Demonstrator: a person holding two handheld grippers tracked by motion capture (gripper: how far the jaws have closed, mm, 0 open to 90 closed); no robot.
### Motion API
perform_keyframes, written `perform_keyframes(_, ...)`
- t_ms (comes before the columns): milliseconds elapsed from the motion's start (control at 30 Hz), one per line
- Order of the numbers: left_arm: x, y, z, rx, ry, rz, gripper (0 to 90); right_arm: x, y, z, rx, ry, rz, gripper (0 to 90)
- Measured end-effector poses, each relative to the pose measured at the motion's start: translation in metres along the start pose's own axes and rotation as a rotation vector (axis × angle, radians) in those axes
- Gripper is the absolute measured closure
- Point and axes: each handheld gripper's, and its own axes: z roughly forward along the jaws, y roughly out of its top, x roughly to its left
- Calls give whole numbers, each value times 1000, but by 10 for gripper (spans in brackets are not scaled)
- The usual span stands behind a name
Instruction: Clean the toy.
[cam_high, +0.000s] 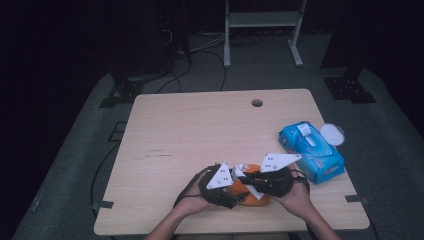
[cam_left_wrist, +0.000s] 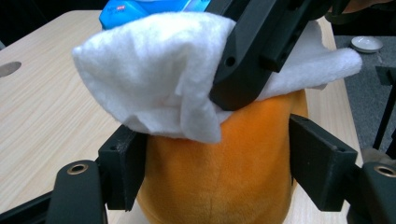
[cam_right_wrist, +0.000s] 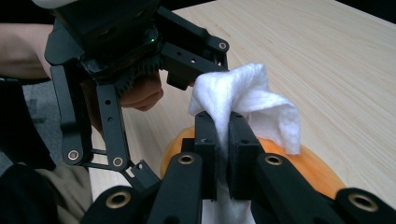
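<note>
Orange plush toy (cam_left_wrist: 219, 172) on the desk (cam_high: 200, 125) near its front edge, clamped at both sides by the left gripper (cam_left_wrist: 217, 163), right gripper (cam_right_wrist: 223, 140) just above it, closed tight on a white wipe (cam_right_wrist: 247, 100) draped over the toy's top, blue wipes pack (cam_high: 312, 150) to the right.

A white wipe (cam_left_wrist: 154, 79) drapes over the orange plush toy (cam_left_wrist: 219, 172).
</note>
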Motion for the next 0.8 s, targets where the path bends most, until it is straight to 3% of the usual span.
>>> perform_keyframes(100,2,-2,-1,-1,-11,-12,294,-7,-1,-6,-5,-33,-4,838)
perform_keyframes(200,3,-4,-2,-1,-28,-22,289,-21,-8,-20,0,-83,23,838)
perform_keyframes(267,4,-4,-2,-5,-46,-32,260,-28,-14,-27,-2,-86,55,838)
perform_keyframes(400,12,-3,0,-40,-72,-156,107,-24,-15,-26,4,-72,38,839)
perform_keyframes(467,13,-5,2,-37,-77,-184,99,-19,-12,-22,-2,-57,22,838)
perform_keyframes(567,8,-7,4,-22,-63,-131,180,-5,-7,-12,1,-25,-1,837)
perform_keyframes(633,6,-6,2,-10,-24,-90,265,0,-5,-6,6,-6,-10,837)
perform_keyframes(700,6,-4,-2,-30,1,-88,330,-1,-4,-6,8,-18,-26,837)
perform_keyframes(800,8,0,-6,-74,86,-68,374,-12,-4,-18,-32,-54,8,838)
